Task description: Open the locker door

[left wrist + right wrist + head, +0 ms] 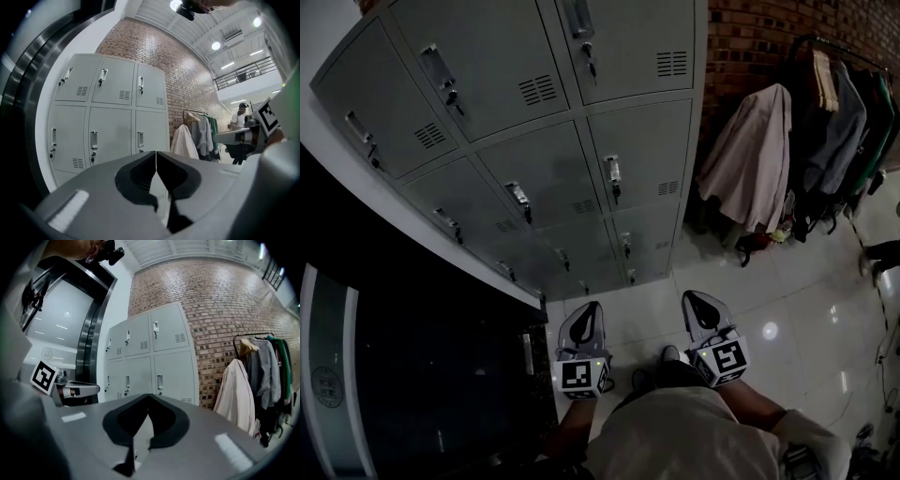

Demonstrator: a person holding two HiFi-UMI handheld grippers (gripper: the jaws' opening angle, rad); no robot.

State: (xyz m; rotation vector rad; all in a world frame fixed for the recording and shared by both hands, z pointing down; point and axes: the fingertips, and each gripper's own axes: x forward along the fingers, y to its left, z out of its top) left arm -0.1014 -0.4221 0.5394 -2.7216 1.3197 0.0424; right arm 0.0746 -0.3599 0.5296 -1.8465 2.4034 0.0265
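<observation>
lockers (534, 141) ahead; left claw (592, 307), right claw (693, 299) level

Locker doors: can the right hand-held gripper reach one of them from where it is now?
Probably not yet. The right hand-held gripper, jaws shut and empty, is short of the lockers, with bare floor between. Nothing blocks the way, so stepping closer should do.

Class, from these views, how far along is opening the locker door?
Done: nothing; every visible door on the lockers is shut. In hand: the left gripper and right gripper, both shut and empty, point toward the lockers, apart from them. Left: reach a handle, grip it, pull.
</observation>
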